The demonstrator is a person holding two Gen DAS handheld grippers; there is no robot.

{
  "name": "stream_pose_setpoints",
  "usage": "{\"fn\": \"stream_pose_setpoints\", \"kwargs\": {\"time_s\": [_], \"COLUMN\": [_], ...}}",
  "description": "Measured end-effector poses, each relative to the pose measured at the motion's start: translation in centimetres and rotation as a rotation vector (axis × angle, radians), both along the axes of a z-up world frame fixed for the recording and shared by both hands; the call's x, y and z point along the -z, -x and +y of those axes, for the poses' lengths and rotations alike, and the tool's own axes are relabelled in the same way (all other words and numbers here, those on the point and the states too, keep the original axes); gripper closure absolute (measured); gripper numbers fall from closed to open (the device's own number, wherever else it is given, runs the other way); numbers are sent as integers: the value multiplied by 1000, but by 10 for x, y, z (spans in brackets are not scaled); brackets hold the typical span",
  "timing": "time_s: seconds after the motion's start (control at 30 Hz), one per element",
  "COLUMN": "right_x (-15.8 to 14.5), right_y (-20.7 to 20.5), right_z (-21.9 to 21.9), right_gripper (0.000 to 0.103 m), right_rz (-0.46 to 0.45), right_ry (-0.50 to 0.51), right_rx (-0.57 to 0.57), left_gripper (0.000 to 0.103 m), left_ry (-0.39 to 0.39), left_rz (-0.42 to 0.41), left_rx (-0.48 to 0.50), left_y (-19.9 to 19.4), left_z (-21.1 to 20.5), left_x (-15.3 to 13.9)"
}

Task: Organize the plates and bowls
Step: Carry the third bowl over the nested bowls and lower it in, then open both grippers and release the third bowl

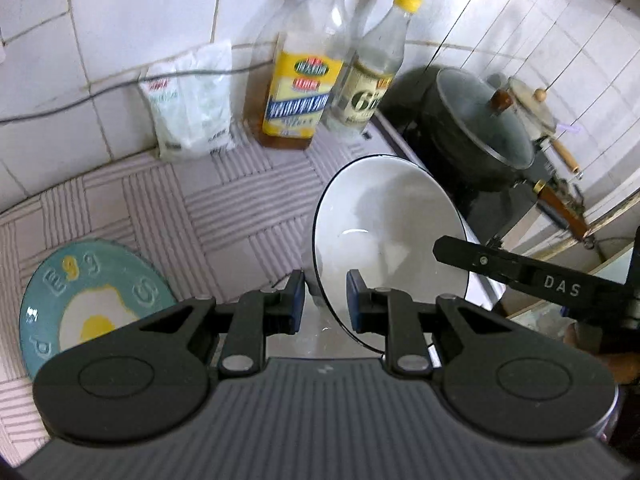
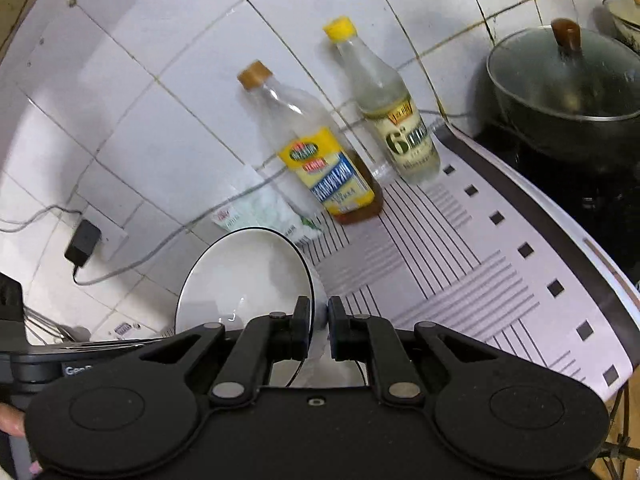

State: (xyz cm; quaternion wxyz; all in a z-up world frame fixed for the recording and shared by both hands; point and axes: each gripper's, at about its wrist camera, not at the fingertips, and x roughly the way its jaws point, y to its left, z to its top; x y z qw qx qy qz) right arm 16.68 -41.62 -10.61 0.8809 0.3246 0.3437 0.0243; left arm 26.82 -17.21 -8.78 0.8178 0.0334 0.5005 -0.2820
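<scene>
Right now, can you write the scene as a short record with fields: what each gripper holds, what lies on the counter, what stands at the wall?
left gripper: shut on the rim of a white bowl, held tilted
right gripper: shut on the rim of a second white bowl
counter: teal egg plate lying flat
at wall: oil bottle, vinegar bottle, white bag
stove: lidded black pot
</scene>
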Motion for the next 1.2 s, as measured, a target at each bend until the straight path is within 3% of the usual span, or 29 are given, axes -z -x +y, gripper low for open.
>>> {"fn": "stream_pose_setpoints", "kwargs": {"time_s": [0.13, 0.53, 0.63, 0.77, 0.93, 1.2], "right_x": [7, 30, 32, 34, 34, 42], "right_y": [-3, -8, -9, -9, -11, -12], "right_z": [17, 52, 66, 87, 88, 101], "right_gripper": [90, 91, 91, 92, 92, 92], "right_rz": [9, 67, 58, 66, 53, 55], "right_ry": [98, 286, 354, 543, 552, 677], "right_rx": [-50, -131, -145, -191, -195, -228], "left_gripper": [82, 82, 82, 83, 82, 82], "left_ry": [-57, -180, -214, -233, -254, -251], "left_rz": [77, 208, 220, 236, 253, 261], "left_rx": [-1, -22, -31, -13, -16, -33], "left_y": [2, 1, 1, 0, -1, -2], "left_z": [2, -2, -1, -5, -6, -7], "left_x": [12, 58, 67, 72, 80, 83]}}
